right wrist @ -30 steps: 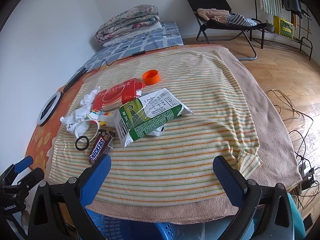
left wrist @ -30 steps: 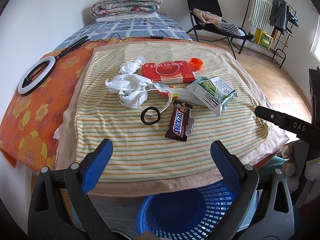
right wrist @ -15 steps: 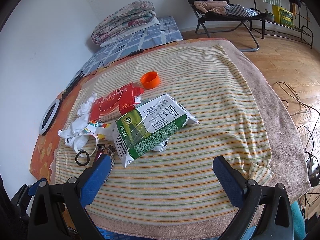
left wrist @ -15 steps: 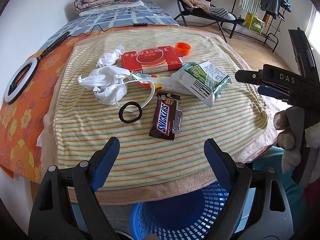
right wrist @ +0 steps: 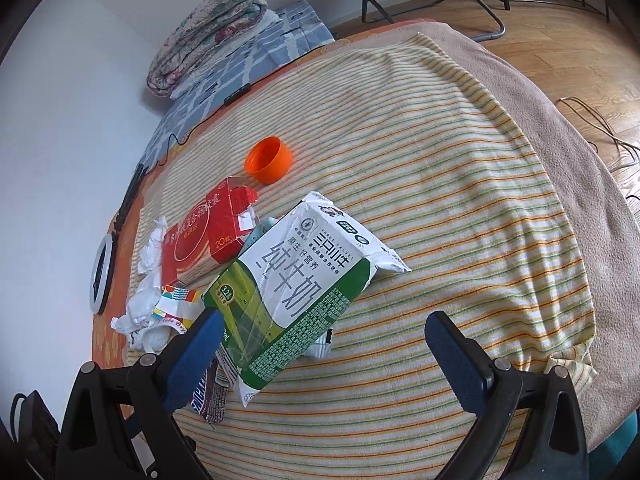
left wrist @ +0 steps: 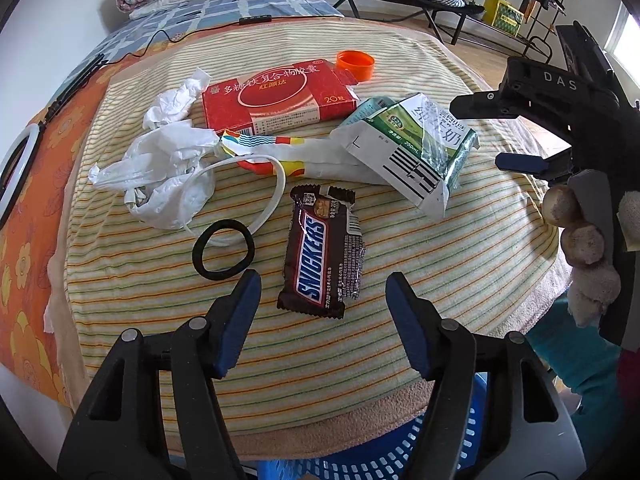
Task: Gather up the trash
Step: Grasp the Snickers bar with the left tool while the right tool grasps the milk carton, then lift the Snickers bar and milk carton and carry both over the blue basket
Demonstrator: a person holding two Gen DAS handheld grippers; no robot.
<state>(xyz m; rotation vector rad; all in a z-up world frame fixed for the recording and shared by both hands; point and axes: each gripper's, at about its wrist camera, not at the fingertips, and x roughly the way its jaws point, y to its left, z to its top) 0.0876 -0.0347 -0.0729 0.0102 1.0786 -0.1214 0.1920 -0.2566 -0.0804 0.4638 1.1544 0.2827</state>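
The Snickers wrapper lies flat on the striped towel that covers the bed, just in front of my left tool. The jaws of this tool are closing, but nothing is between them; the wrapper's near end lies just beyond the blue fingertips, and I think they do not touch it, though the fisheye view makes this hard to judge.

Beside the wrapper on its left is a black hair tie, and a white plastic band curves above it. Further left is a crumpled white plastic bag with a crumpled tissue behind it. Behind these lie a red medicine box and an orange cap.

The empty milk carton lies to the right of the wrapper. My right tool is released, its jaws wide apart, with the near end of the carton between them but not pressed. My right hand shows at the edge of the left view.

Below the edge of the bed stands a blue basket.
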